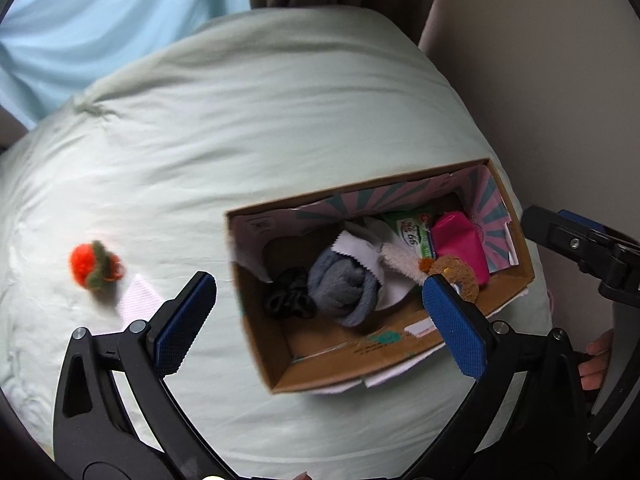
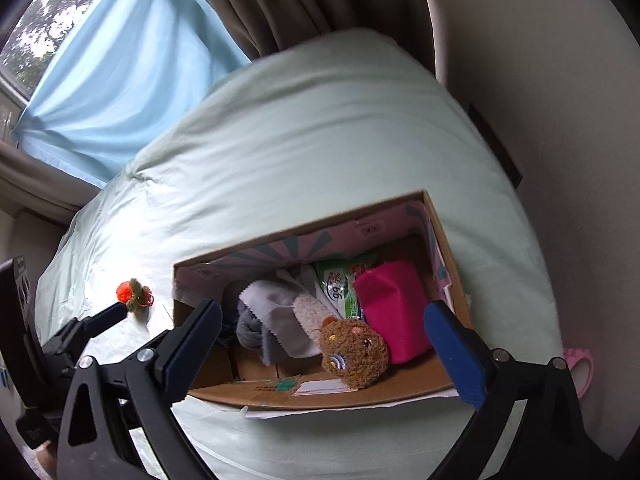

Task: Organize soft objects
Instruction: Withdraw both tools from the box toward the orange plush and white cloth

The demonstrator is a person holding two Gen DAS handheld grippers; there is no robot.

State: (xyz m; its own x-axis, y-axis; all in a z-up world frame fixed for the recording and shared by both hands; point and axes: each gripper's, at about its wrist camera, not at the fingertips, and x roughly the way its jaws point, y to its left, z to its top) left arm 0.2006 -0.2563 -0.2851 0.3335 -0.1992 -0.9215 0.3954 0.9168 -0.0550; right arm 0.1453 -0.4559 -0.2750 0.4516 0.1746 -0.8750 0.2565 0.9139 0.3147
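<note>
Step in hand: release done over open brown cardboard box (image 2: 256, 394) on pale green bedding (image 1: 280, 100)
- left gripper (image 1: 320, 314), right gripper (image 2: 326, 350): jaws wide apart, nothing between
- brown plush bear (image 2: 354, 352), grey rolled sock (image 1: 344, 288) inside box
- next: orange-green woolly pompom (image 1: 94, 266), outside box on bedding left of it, needs left-gripper pick

We counted one cardboard box (image 2: 448, 248) holding perhaps seven soft items, one orange pompom (image 1: 94, 266) outside, and two grippers.

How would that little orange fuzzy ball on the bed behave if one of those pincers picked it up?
The orange pom-pom looks like fluffy yarn, so it would probably squash between the pads and weigh little. Being roundish, it might roll if nudged across the pale bedcover.
</note>
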